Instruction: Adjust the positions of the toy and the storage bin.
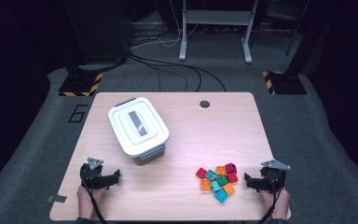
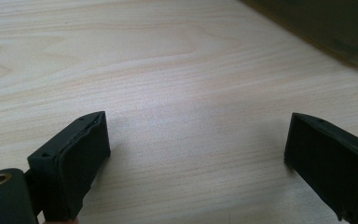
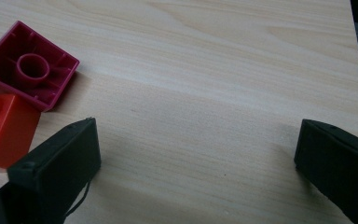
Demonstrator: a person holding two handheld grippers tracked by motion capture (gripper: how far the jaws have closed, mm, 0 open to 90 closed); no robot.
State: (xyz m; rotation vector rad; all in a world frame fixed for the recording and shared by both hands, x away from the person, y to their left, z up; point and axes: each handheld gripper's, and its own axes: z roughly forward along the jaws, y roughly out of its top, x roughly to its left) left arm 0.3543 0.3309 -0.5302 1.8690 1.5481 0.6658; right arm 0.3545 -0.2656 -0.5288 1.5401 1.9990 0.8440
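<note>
- Grey carpet and trailing cables surround your light wooden table, which takes up the middle of the high view, with dark stands behind it at the top of the frame.
- Your building bricks lie in a tight cluster at the lower right of the high view, touching one another: red, teal, orange, green, magenta and light blue.
- Look at the right gripper view: a magenta brick sits upside down in the upper left, its hollow underside and round tube showing, and a red brick lies just below it, studs up.
- Your right gripper rests at the lower right of the high view, just beside the cluster; its jaws stand spread wide with bare table between them.
- Your left gripper rests at the lower left, well apart from the bricks; its jaws are spread wide too, pinching nothing.
- A white lidded storage box stands left of centre, lid on, with a dark handle across its top.
</note>
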